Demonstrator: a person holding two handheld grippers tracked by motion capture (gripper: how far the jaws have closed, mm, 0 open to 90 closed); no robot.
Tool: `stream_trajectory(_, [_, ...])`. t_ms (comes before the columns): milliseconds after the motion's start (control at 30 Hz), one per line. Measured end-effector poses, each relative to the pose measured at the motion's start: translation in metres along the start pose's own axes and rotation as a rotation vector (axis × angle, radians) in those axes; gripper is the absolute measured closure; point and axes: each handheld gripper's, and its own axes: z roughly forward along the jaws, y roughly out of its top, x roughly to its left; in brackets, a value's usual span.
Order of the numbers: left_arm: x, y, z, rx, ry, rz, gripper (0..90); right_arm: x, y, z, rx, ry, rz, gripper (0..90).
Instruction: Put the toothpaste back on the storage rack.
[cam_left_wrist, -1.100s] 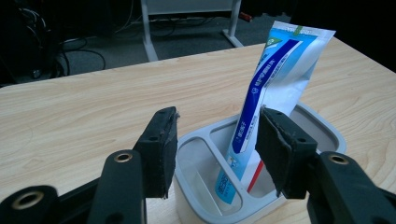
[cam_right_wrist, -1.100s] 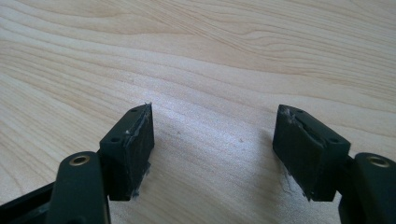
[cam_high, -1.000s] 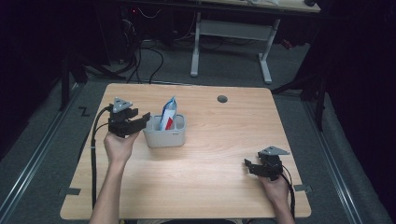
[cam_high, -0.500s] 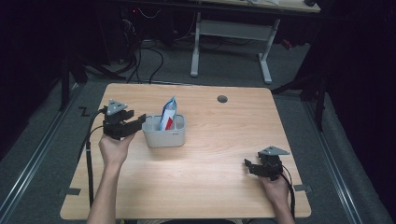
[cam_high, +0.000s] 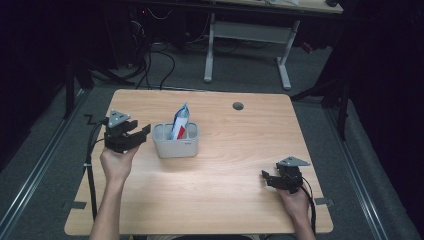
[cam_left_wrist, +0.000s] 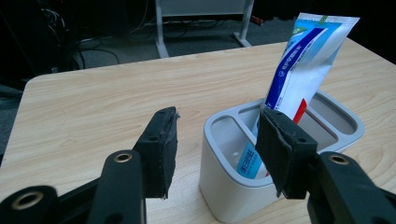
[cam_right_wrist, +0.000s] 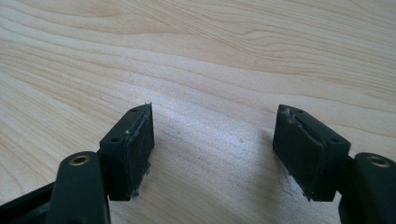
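Note:
A white divided container (cam_high: 176, 145) stands on the wooden table (cam_high: 225, 200), left of centre. A blue, white and red tube (cam_high: 180, 121) stands upright in it. My left gripper (cam_high: 144, 132) hovers just left of the container, open and holding nothing. In the left gripper view, the left gripper (cam_left_wrist: 217, 116) points at the container (cam_left_wrist: 224, 196), and the tube (cam_left_wrist: 308, 60) rises behind its right jaw. Near the table's front right corner rests my right gripper (cam_high: 265, 177). The right gripper view shows the right gripper (cam_right_wrist: 215, 112) open over bare wood.
A round cable hole (cam_high: 238, 106) sits near the table's far edge. Behind the table are a white desk frame (cam_high: 210, 50) and cables on the dark floor. Bare wood stretches between the container and the right gripper.
My left gripper has drawn back slightly to the left, away from the container's side. The right hand and gripper have stayed put.

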Motion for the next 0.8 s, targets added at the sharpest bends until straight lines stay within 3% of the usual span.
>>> stream_trajectory(800, [0.009, -0.011, -0.018, -0.026, 0.039, 0.003, 48.6, 0.0, 0.0, 0.0, 0.0, 0.0, 0.0, 29.3])
